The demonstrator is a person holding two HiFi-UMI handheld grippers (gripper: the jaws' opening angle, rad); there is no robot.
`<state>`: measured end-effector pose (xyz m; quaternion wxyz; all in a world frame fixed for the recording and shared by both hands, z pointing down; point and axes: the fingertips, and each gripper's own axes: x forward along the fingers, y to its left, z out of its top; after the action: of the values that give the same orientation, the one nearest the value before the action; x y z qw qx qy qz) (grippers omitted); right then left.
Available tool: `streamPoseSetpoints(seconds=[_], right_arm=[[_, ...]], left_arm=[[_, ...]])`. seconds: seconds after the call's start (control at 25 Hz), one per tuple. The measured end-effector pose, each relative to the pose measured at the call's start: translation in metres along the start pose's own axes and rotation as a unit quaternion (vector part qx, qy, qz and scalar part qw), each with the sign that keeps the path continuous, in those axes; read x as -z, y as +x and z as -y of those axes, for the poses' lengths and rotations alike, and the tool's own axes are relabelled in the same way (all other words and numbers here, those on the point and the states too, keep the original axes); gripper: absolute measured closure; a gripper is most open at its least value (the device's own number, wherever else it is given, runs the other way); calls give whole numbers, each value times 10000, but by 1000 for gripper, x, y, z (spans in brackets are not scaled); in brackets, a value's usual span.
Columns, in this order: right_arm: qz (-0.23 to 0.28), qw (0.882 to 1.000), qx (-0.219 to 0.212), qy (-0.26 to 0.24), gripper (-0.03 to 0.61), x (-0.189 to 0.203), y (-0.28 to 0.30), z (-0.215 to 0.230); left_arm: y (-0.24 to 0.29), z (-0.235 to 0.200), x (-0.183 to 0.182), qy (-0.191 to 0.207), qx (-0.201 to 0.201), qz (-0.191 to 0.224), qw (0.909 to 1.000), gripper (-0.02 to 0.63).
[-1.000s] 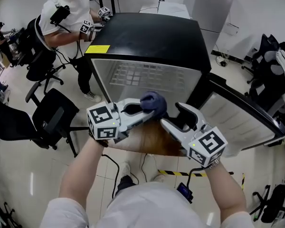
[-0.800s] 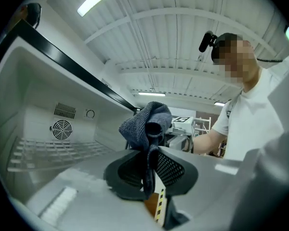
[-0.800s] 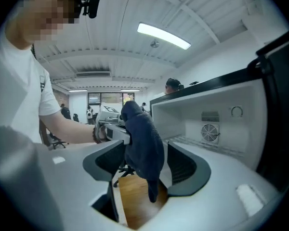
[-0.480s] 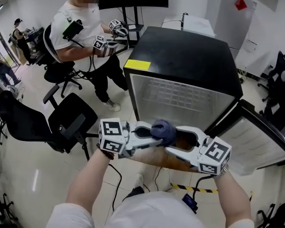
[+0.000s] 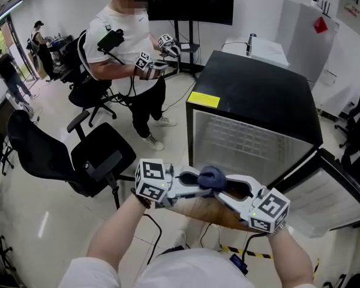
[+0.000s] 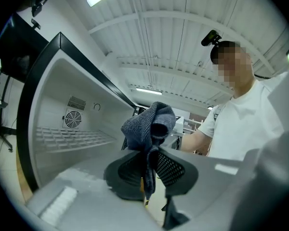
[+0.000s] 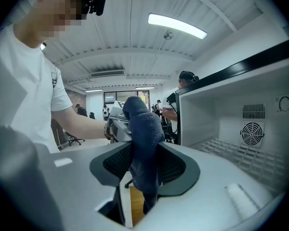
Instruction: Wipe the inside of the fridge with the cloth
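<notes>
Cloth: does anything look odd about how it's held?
Yes. The cloth is a bunched wad, pinched by the left tongs while the right tongs have just been closing on it too, outside the open fridge.

No legible text; yellow label (image 5: 203, 99) on fridge (image 5: 258, 95) unreadable.

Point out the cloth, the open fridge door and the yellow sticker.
cloth (image 5: 212, 176), head view, bunched top.
fridge door (image 5: 331, 201), head view, pale inner panel.
yellow sticker (image 5: 204, 99), head view, its middle.
</notes>
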<state>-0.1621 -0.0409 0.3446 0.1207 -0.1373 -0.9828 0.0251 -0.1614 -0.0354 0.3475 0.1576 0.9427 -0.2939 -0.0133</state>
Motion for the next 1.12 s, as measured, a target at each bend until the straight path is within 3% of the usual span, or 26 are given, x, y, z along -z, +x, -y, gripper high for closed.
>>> streamPoseSetpoints(seconds=[0.24,0.36,0.56,0.68,0.84,1.0,1.12], right_arm=[[-3,9998,-122,126,415,-1,17,-2],[-21,9999,37,164,460,3,22,0],[-33,9982,587,139,491,3,41,24],[-53,9930,1092,439,494,19,40,40],[-166,9798,1809,832,494,48,39,68],[-450,9581,2469,1383,494,93,42,97],[-544,9398,2812,1862,494,121,53,116]], left_arm=[[-16,-4,2,-47,-15,-37,10000,561],[-21,-7,7,35,-171,-127,9998,560],[-35,-42,6,749,-1120,-492,9897,534],[-39,-64,18,816,-1655,-699,9803,481],[-63,-94,26,909,-2469,-770,9617,456],[-89,-130,24,1095,-3546,-699,9259,456],[-96,-149,21,1198,-4007,-653,9060,448]])
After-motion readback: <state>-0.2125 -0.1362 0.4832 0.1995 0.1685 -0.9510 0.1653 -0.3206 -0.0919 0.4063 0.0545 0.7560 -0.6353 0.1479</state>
